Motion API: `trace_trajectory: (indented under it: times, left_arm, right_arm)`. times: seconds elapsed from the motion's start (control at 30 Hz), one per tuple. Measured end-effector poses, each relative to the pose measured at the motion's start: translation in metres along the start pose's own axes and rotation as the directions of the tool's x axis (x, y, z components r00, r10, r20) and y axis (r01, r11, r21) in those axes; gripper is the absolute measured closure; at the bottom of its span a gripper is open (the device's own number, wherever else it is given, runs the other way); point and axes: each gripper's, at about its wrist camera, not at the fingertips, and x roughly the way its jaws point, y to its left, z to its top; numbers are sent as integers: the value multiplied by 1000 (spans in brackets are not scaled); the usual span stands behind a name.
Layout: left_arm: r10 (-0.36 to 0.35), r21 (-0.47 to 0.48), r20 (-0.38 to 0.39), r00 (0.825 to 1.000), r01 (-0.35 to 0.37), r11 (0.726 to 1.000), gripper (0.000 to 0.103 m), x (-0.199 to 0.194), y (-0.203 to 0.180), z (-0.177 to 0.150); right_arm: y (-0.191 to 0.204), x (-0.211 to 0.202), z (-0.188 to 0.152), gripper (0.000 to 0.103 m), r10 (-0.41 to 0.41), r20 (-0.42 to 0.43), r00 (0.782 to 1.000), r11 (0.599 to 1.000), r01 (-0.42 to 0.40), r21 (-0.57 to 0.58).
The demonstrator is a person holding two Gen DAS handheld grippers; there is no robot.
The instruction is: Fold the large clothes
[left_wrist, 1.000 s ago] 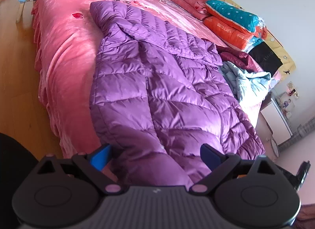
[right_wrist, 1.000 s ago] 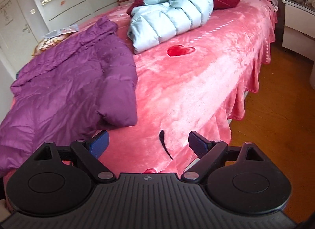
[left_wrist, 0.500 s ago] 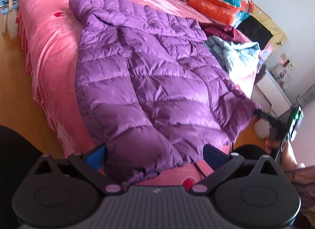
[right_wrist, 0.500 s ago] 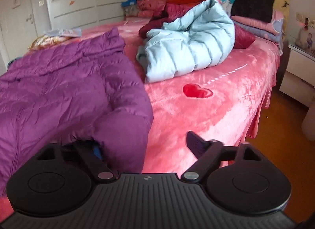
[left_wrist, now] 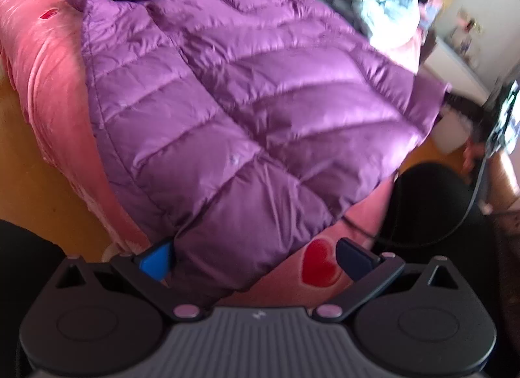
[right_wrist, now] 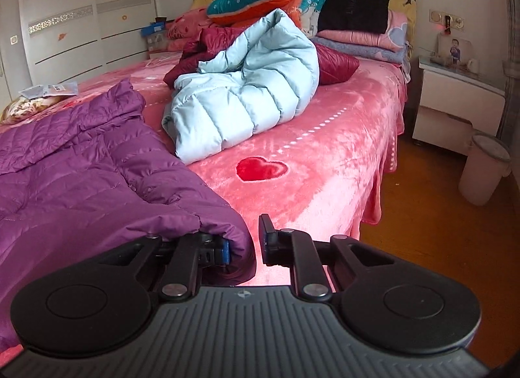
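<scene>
A pink bed (right_wrist: 341, 137) carries the purple jacket (left_wrist: 247, 91), spread flat across its near left part, with a light blue jacket (right_wrist: 247, 91) heaped farther back. The right tongs (right_wrist: 245, 243) have just been closing and pinch the purple jacket's near corner. The left tongs (left_wrist: 253, 259) are spread wide over its near hem.

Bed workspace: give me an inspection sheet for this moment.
Surface: pink bedspread with red hearts.
Job's things: purple jacket spread out flat.
Clutter: light blue jacket, maroon jacket, stacked bedding at the headboard.
Claws: left claw open, straddling the hem; right claw has just been closing and pinches a jacket corner.
Cables: one dark cable hanging beside the bed.
Surroundings: wardrobe, nightstand, bin, wood floor.
</scene>
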Motion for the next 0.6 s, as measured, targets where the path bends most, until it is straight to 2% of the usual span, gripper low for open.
trace_trajectory:
  times: [0.23, 0.3, 0.4, 0.5, 0.57, 0.6]
  left_arm:
    - [66, 55, -33, 997, -64, 996, 2, 15, -9, 2]
    - [107, 50, -1, 994, -106, 993, 5, 12, -7, 3]
    - [139, -9, 62, 988, -139, 990, 6, 3, 3, 8]
    - [192, -45, 111, 975, -188, 981, 6, -3, 9, 11]
    - [242, -39, 147, 959, -239, 970, 6, -6, 6, 13]
    - [266, -36, 169, 949, -264, 964, 6, -8, 6, 15]
  right_arm:
    - [11, -6, 13, 84, 4, 26, 1000, 1000, -3, -25]
    - [13, -5, 13, 84, 2, 21, 1000, 999, -2, -39]
    - [10, -1, 11, 81, 11, 7, 1000, 999, -10, -34]
    - [5, 2, 7, 62, 27, -5, 1000, 1000, -27, -2]
    - [2, 5, 6, 39, 51, -12, 999, 999, -51, 20]
    - [1, 6, 5, 36, 61, -19, 998, 998, -61, 28]
